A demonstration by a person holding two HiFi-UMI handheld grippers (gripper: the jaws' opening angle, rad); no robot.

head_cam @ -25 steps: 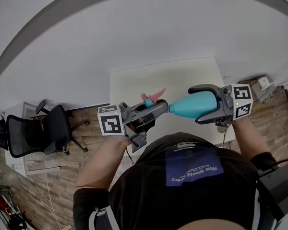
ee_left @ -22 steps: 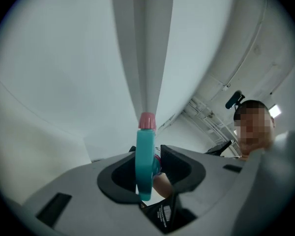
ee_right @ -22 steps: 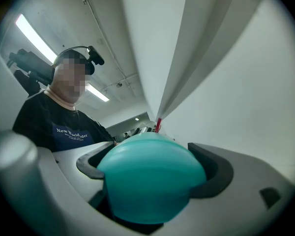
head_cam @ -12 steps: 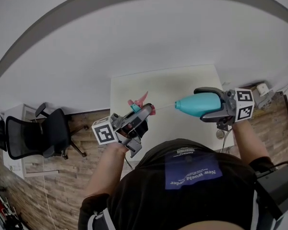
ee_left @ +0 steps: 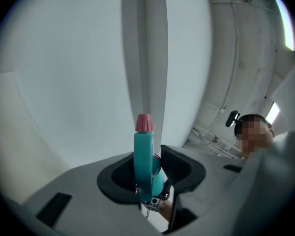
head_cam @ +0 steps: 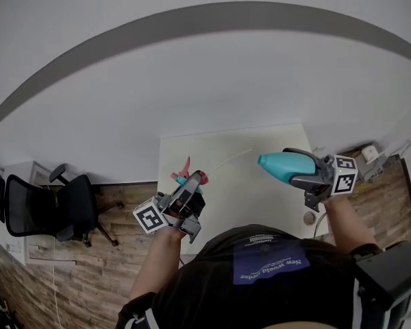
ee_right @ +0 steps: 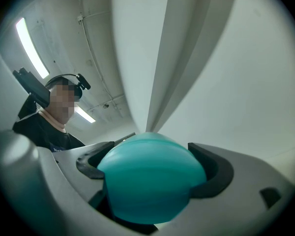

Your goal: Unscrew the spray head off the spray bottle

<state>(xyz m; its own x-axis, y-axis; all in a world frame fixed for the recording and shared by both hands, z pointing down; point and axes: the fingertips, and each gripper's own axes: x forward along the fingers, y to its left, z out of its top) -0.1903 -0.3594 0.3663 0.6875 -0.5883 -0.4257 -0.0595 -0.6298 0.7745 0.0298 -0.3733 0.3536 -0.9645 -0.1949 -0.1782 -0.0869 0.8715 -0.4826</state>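
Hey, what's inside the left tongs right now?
The teal spray head with its pink nozzle, clamped between the left tongs. Its lower end is covered by the tongs.

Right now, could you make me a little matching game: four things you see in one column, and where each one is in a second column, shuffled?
Things:
1. spray head
2. bottle
3. office chair
4. table

Places:
A. on the wood floor, at the left of the head view
B. clamped in the left gripper
C. white, in the middle of the head view
D. clamped in the right gripper

Pairs: 1-B, 2-D, 3-A, 4-C
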